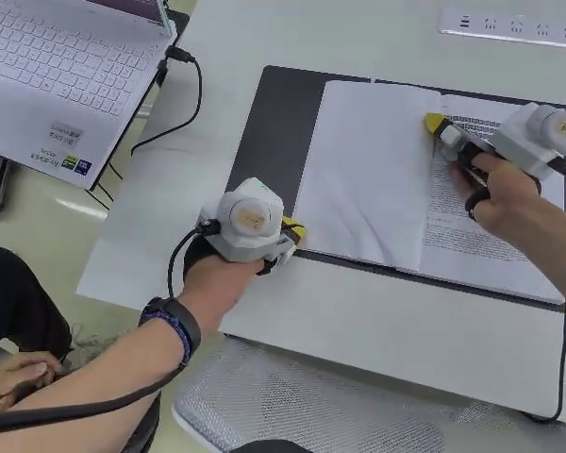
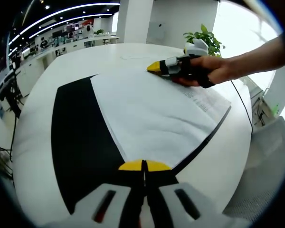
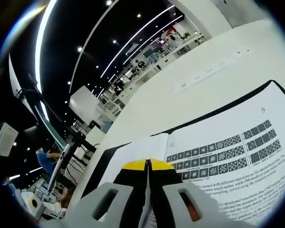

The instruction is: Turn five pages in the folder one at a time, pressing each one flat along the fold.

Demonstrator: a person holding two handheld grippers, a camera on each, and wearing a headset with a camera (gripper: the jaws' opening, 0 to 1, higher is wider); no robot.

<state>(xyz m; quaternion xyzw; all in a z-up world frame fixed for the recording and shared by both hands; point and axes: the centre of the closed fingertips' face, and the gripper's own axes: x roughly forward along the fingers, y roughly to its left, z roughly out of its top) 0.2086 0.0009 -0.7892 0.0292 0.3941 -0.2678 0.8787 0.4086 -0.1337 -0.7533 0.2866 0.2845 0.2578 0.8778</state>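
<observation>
- Folder (image 1: pixel 274 123): lies open on the white table (image 1: pixel 358 321), its black inner cover bare on the left side (in the left gripper view (image 2: pixel 80 137) that dark strip runs up the left of the frame).
- A blank white page (image 1: pixel 368 170) lies over the left half, bulging a little rather than lying fully flat; its near corner sits by the folder's front edge.
- A printed page (image 1: pixel 472 236) lies on the right half, with text and a row of small checkered figures that read clearly in the right gripper view (image 3: pixel 237 156).
- Left gripper (image 1: pixel 292 229): at the folder's front edge, beside the near corner of the blank page. In its own view (image 2: pixel 143 165) the yellow tips are pressed together with nothing seen between them, over the black cover right at the paper's corner. I cannot tell whether they touch the paper.
- Right gripper (image 1: pixel 436 123): up near the top of the fold, its yellow tip on the paper where the blank and printed pages meet. In its own view (image 3: pixel 147 164) the jaws are closed tight, with nothing visibly pinched (the left gripper view (image 2: pixel 154 67) shows the same clenched tip).
- Laptop (image 1: pixel 57 66): open at the table's far left, a black cable (image 1: pixel 184 94) plugged into its side.
- Power strip (image 1: pixel 509 24): white, at the far edge of the table.
- Mesh chair seat (image 1: pixel 302 406): below the table's near edge.
</observation>
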